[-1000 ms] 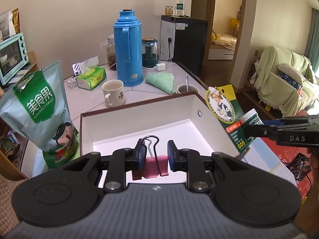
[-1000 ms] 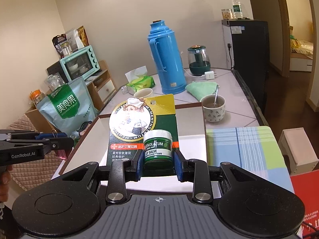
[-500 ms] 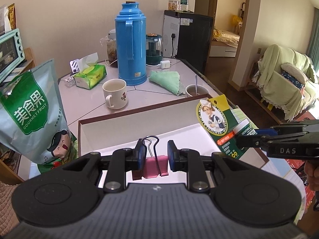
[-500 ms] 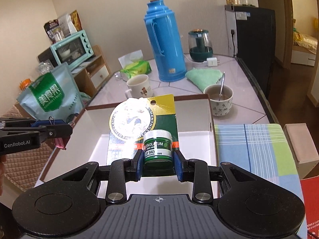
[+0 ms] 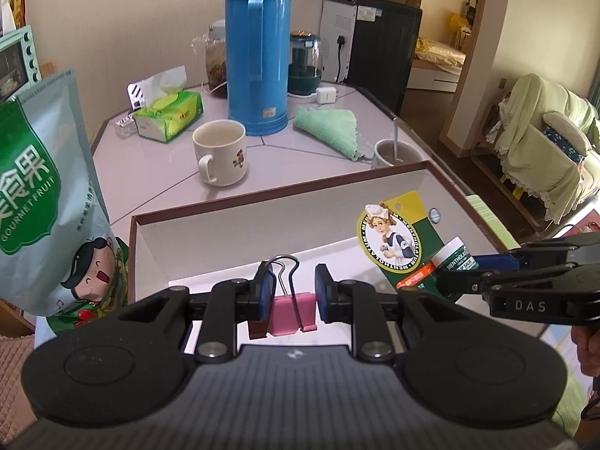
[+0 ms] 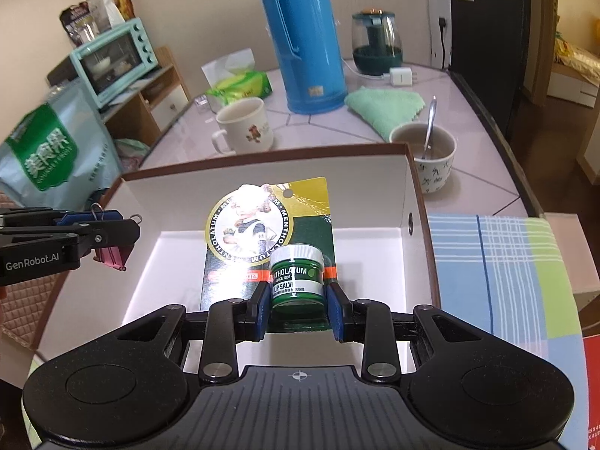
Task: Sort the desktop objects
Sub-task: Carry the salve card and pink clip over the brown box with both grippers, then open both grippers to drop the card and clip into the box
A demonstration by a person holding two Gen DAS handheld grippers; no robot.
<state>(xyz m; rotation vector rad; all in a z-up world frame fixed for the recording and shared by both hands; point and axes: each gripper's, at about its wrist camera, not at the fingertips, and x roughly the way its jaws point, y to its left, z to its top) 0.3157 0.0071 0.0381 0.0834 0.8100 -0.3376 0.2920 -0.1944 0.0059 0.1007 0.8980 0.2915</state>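
My left gripper (image 5: 290, 292) is shut on a pink binder clip (image 5: 290, 309) and holds it above the left part of the open white box (image 5: 240, 225). It also shows at the left of the right wrist view (image 6: 112, 236). My right gripper (image 6: 298, 309) is shut on a green lip salve jar on its card (image 6: 296, 281) and holds it over the box's white floor (image 6: 375, 262). The card and jar also show at the right of the left wrist view (image 5: 397, 243).
Behind the box stand a white mug (image 5: 221, 152), a blue thermos (image 5: 258, 48), a green cloth (image 5: 330, 129), a cup with a spoon (image 6: 425, 150) and a tissue pack (image 5: 168, 116). A fruit snack bag (image 5: 33, 202) stands left. A checked cloth (image 6: 498, 266) lies right.
Both grippers have moved forward and down over the box, each still holding its object. The lip salve card has come lower into the box.
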